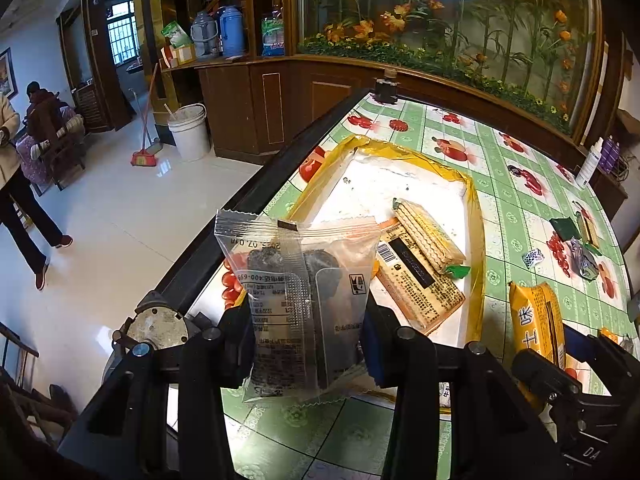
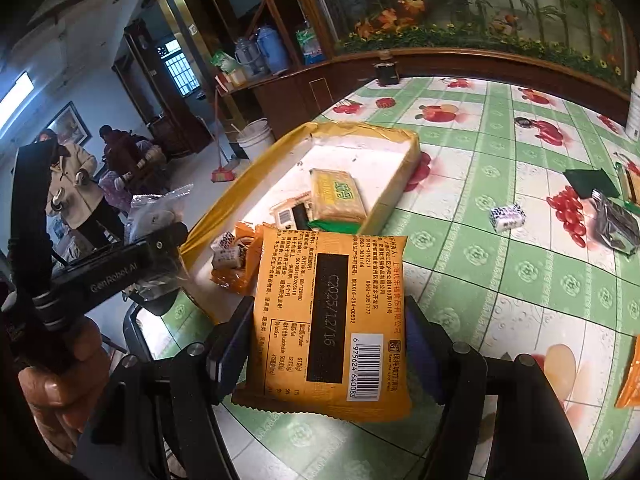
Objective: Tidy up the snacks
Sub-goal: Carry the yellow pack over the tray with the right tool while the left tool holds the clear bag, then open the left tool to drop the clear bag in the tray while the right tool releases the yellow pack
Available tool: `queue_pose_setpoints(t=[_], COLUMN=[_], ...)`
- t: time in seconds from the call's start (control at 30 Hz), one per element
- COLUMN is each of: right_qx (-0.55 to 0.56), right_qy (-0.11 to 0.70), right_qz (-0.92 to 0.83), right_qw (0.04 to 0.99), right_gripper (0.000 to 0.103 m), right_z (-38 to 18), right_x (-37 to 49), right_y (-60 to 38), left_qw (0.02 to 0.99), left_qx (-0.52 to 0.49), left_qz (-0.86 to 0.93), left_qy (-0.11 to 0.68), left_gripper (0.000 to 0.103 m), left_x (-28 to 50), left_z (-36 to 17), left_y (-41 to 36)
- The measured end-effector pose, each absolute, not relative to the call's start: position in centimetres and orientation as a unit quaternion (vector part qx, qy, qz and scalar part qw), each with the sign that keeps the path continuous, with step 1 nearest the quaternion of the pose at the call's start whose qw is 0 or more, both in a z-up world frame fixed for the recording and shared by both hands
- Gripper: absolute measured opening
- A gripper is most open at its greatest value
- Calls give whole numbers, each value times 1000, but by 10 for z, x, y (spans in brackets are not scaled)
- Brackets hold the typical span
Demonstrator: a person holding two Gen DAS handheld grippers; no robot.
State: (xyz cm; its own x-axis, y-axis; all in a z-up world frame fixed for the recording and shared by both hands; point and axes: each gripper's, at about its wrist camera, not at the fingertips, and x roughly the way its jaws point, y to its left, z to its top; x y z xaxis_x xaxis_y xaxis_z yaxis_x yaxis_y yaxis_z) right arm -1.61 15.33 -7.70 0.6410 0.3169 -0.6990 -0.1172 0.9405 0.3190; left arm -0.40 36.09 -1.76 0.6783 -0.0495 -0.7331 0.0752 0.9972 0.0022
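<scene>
The left gripper [image 1: 306,320] fingers pinch a clear packet [image 1: 296,300]; the right gripper [image 2: 326,344] fingers pinch an orange packet [image 2: 328,320]. Beyond both fingers lies a yellow-rimmed tray [image 1: 474,216].

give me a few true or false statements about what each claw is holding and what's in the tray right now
1. The left claw is shut on a clear plastic packet with a dark snack inside. True.
2. The right claw is open with nothing in it. False: it is shut on an orange foil packet with a barcode.
3. The shallow white tray with yellow taped edges has no snacks in it. False: several packets lie in it, among them a pack of pale wafer biscuits.
4. The table wears a green checked cloth printed with red fruit. True.
5. A small black-and-white wrapped sweet lies on the cloth outside the tray. True.
</scene>
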Motion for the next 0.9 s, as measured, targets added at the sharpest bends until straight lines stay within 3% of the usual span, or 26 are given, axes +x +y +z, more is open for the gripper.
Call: queue_pose_setpoints(t=[0.9], right_qx=[110], right_qy=[412], right_qz=[162], right_qw=[890], right_gripper=[71], right_z=[-91], right_x=[93], right_y=[187], left_qw=[897], left_qx=[35], left_qz=[-43], left_qy=[439], left_gripper=[46], left_x=[44], left_z=[-50], left_y=[345])
